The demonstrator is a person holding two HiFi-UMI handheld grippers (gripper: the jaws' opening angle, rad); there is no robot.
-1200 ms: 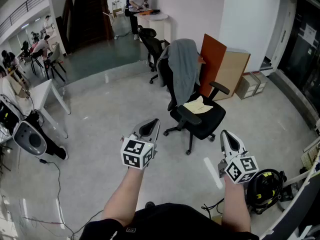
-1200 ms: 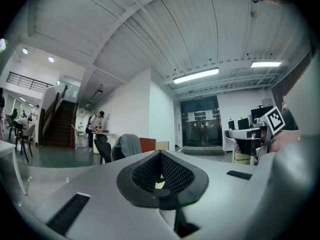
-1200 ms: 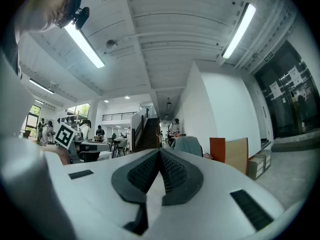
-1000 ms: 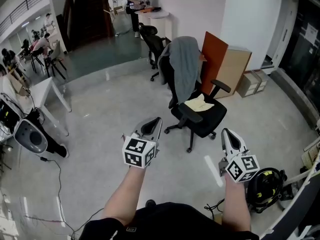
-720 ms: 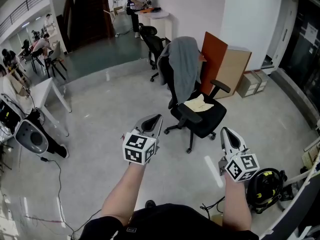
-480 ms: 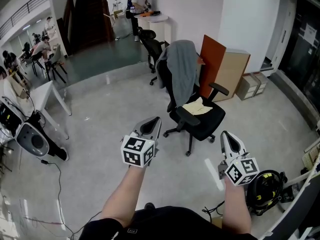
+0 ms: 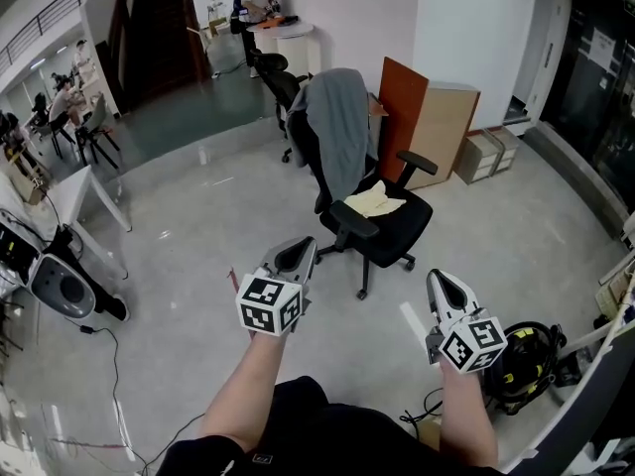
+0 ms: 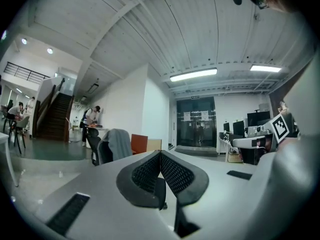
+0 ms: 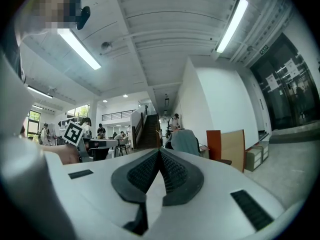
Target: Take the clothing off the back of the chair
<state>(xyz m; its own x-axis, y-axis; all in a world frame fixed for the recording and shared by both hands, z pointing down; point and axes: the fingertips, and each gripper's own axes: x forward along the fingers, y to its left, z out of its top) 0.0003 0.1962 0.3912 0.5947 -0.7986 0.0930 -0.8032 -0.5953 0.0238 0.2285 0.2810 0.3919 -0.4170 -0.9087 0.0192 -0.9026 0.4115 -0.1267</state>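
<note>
Over the far black office chair [image 7: 389,234] hangs a grey cloth garment [image 7: 340,117]. Nearer, the left gripper [image 7: 301,248] and right gripper [image 7: 440,284] are both clenched, empty.

Glossy grey floor [image 7: 218,216] carries everything. Black office chair [image 7: 397,228] stands mid-floor on castors. Grey garment [image 7: 337,127] drapes over its backrest, and a pale yellow cloth [image 7: 369,199] lies flat on its seat. Second black chair [image 7: 278,82] just behind. Orange board [image 7: 402,107] and beige board [image 7: 442,132] stand upright by the wall, cardboard boxes [image 7: 483,155] beside them. Black-and-yellow helmet [image 7: 521,360] on floor, near right.
</note>
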